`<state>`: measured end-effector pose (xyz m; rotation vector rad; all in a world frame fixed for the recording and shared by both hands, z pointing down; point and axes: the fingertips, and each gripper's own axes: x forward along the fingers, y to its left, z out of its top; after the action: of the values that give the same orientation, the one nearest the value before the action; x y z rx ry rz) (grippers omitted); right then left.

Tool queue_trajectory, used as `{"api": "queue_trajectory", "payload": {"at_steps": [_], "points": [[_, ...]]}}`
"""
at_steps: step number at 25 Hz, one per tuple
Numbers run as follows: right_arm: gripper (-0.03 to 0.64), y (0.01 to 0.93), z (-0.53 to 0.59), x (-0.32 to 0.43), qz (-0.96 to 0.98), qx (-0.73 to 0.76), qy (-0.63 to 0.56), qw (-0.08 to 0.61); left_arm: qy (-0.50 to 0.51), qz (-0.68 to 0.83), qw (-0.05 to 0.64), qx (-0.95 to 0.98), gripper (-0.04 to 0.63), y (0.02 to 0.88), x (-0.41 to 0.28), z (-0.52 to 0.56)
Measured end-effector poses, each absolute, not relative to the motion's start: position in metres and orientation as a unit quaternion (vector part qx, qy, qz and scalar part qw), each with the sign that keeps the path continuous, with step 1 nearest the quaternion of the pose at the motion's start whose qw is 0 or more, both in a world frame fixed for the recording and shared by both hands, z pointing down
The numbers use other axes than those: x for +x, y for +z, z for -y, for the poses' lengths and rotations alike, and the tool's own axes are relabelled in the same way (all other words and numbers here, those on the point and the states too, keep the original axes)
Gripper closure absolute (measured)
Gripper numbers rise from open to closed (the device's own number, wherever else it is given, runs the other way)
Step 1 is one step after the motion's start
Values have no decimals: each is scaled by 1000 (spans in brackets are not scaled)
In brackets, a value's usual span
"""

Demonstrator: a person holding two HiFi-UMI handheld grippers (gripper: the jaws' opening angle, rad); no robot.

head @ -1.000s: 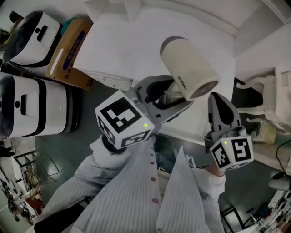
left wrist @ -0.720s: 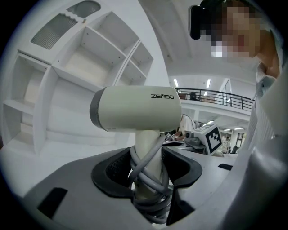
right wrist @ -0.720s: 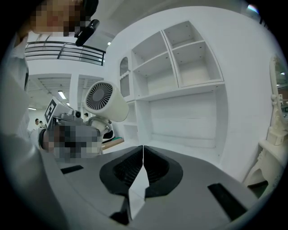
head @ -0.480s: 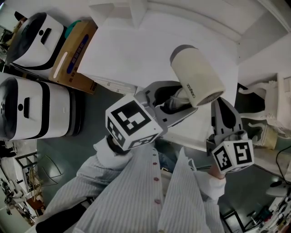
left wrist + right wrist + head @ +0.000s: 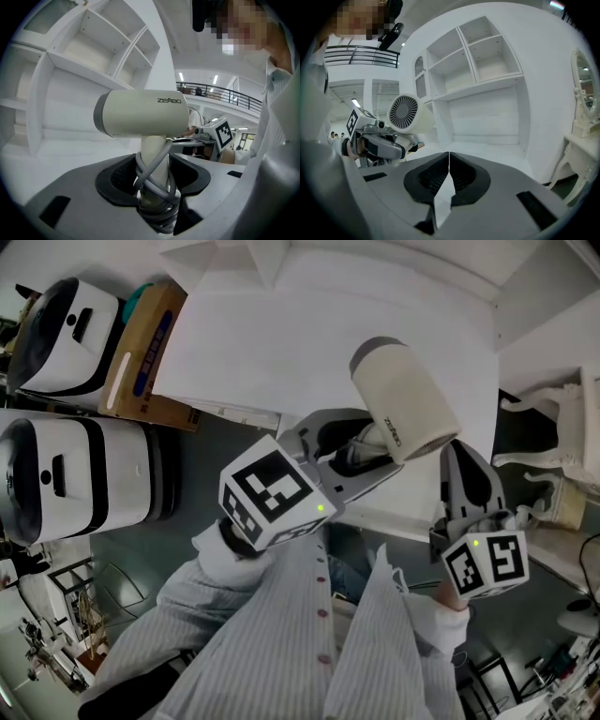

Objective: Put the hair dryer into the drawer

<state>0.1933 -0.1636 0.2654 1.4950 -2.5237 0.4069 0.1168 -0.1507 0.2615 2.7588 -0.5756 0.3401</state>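
Item: hair dryer (image 5: 405, 401), cream, cord (image 5: 157, 185) wound round its handle (image 5: 147, 147), held up over the white desk (image 5: 272, 343).
Your left gripper (image 5: 361, 454): jaws clamped on that handle.
Your right gripper (image 5: 466, 474): jaws together, empty (near the dryer, not touching).
Step, as I judge: carrying. Next: open the drawer, which no view shows. Your free right gripper suits that.

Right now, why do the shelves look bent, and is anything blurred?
Right gripper view: the wide-angle lens curves the shelves and darkens the corners. Left gripper view: the hair dryer is sharp; only the mosaic patch, added afterwards, is blurred. Head view: the white tabletop is bright and almost featureless.
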Motion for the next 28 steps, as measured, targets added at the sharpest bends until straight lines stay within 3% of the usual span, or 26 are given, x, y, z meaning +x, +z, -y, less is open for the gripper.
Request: {"api": "queue_trajectory", "payload": {"at_steps": [28], "points": [[604, 370, 144, 233, 798, 546, 237, 96, 346, 80, 180, 917, 379, 472, 130, 98]]}}
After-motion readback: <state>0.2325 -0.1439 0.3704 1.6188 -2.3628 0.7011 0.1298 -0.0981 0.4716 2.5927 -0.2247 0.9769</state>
